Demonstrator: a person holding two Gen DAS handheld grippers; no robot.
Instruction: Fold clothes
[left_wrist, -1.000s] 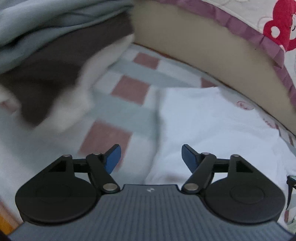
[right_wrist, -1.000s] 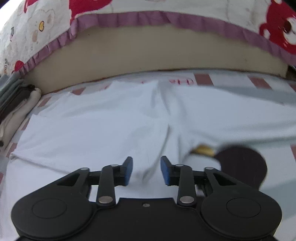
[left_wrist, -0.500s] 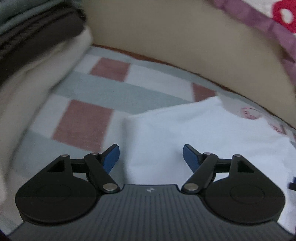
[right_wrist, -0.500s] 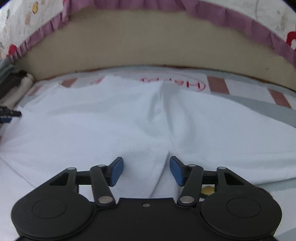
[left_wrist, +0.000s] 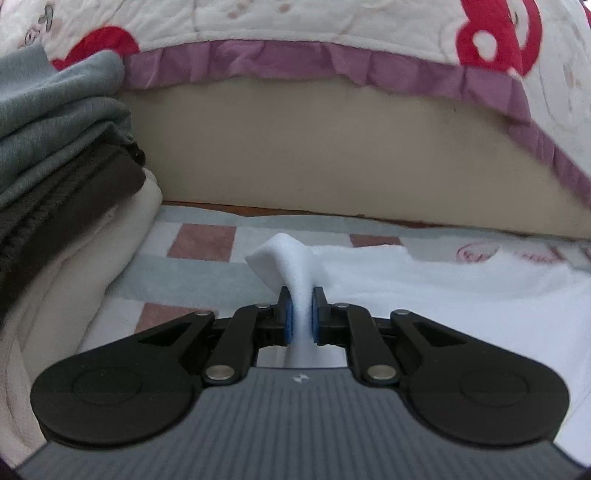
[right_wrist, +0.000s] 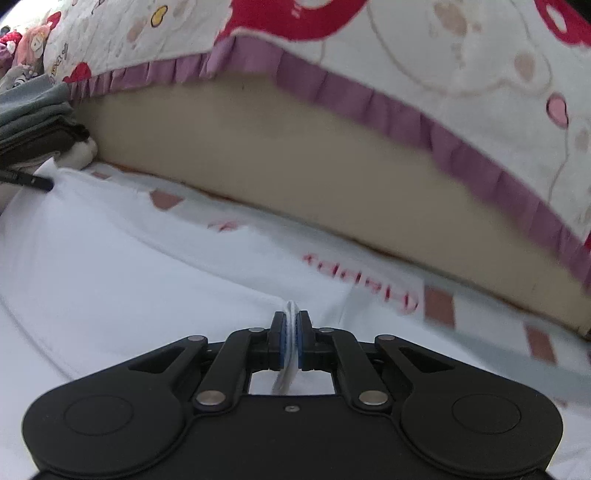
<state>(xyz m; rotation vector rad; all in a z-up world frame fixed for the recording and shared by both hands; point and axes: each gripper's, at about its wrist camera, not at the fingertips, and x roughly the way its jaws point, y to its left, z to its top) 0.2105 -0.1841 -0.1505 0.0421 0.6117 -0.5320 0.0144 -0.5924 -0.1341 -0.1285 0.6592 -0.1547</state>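
On the checked sheet (left_wrist: 207, 273), both grippers pinch the white garment (left_wrist: 461, 295).
Left gripper (left_wrist: 300, 315) view alone shows its raised corner; right gripper (right_wrist: 291, 341), just closed, clamps a flat edge.

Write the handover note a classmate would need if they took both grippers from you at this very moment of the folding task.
Left gripper: jaws have just closed, shut on a corner of the white garment.
Right gripper: jaws have just closed, shut on an edge of the same garment.
Garment lies spread on the checked sheet; a stack of folded clothes sits left.
Done: both grips.
Left: probably lift and fold it, then stack.
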